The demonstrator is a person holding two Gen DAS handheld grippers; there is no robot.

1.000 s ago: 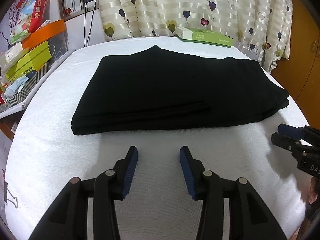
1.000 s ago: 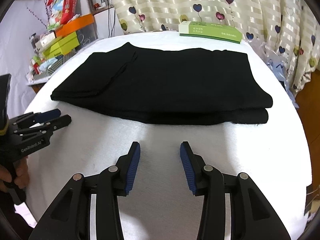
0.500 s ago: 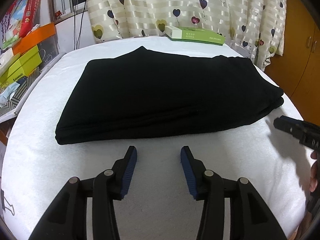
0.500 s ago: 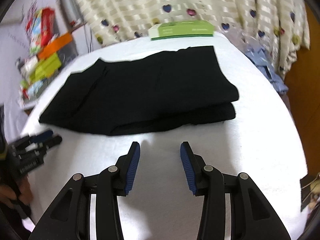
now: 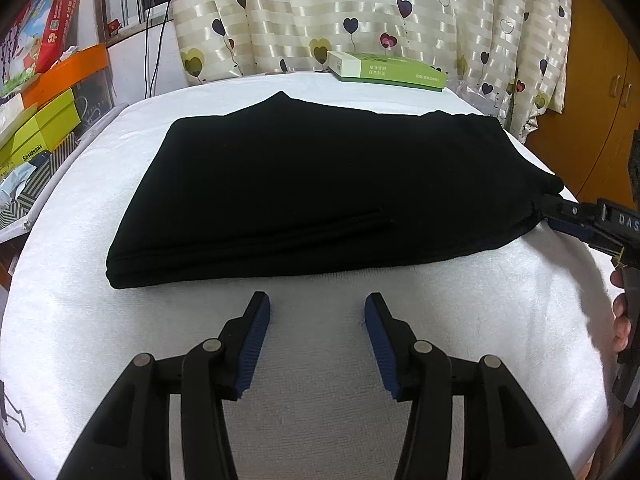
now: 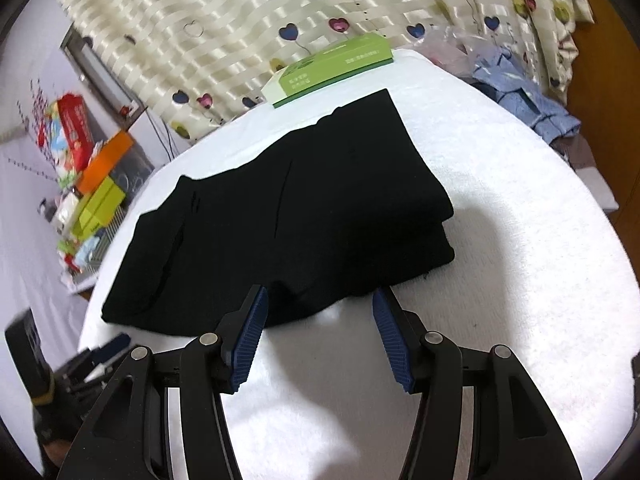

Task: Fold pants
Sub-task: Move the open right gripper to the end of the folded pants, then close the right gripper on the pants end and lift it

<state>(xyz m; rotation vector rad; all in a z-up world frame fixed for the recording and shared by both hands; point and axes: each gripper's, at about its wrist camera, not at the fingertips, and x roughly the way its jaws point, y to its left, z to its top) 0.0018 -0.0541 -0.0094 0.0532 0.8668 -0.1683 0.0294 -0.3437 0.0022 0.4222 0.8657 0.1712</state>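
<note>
Folded black pants lie across the middle of the white-covered table, reaching toward its right edge. Left gripper: fingers apart, over bare cover just short of the pants' near edge. Right gripper: fingers apart, tips at the pants' end edge; contact cannot be made out. A green box sits at the far edge, partly blurred in the right view.

A white towel covers the table; a green box lies flat at its far edge, just before the heart-print curtain; left of the table stand yellow-green boxes, an orange box above them and a red carton; blue cloth is bunched at the right; a wooden cabinet stands beyond.
</note>
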